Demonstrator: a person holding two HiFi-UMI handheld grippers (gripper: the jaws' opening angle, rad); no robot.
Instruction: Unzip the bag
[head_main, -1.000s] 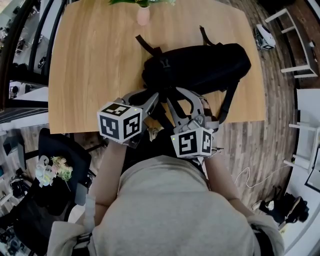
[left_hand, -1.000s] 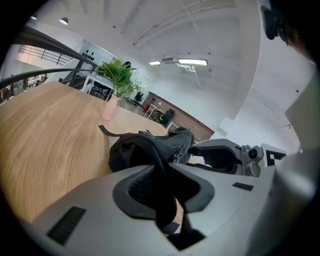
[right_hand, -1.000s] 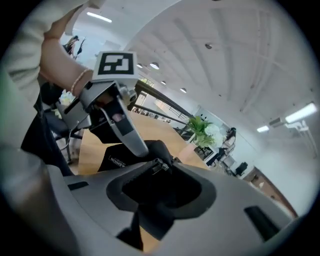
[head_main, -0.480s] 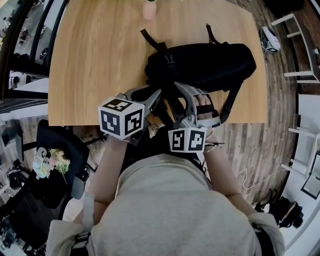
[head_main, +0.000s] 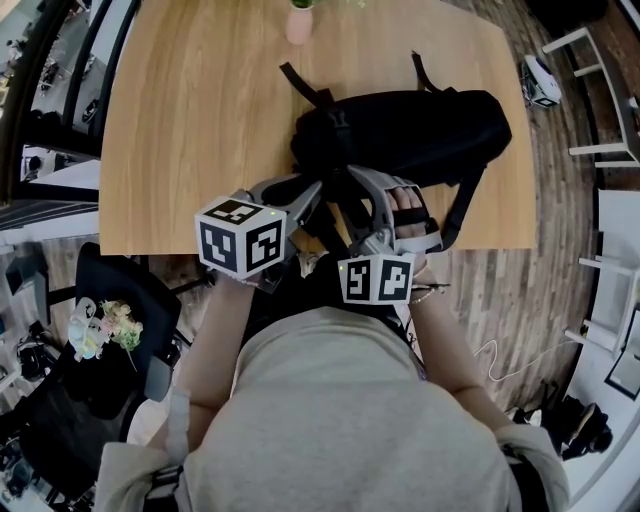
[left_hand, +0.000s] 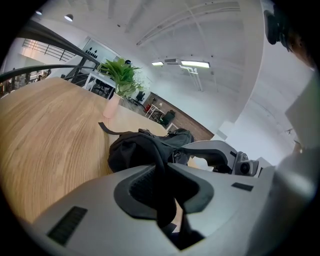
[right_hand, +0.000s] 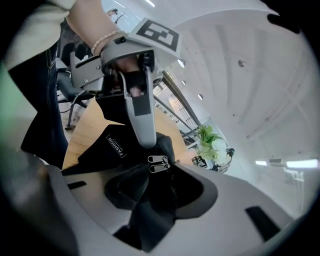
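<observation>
A black backpack (head_main: 420, 130) lies on the wooden table (head_main: 190, 120), close to its near edge. My left gripper (head_main: 314, 190) reaches in at the bag's near left end. In the left gripper view its jaws (left_hand: 167, 172) are closing, and the pads pinch a black strip of the bag (left_hand: 135, 150). My right gripper (head_main: 375, 180) is beside it, over the bag's near side. Its jaws (right_hand: 160, 175) stand wide and are closing, with loose black fabric between them. Two metal zipper pulls (right_hand: 159, 164) lie just past its tips.
A pink vase with a green plant (head_main: 299, 22) stands at the table's far edge. A black chair (head_main: 110, 290) and flowers (head_main: 100, 330) are on the floor at the left. White furniture (head_main: 600, 100) stands at the right. My body is close against the table's near edge.
The right gripper's cube has turned and shifted a little left, and a hand now shows between its arms. The left gripper and the bag have stayed about where they were.
</observation>
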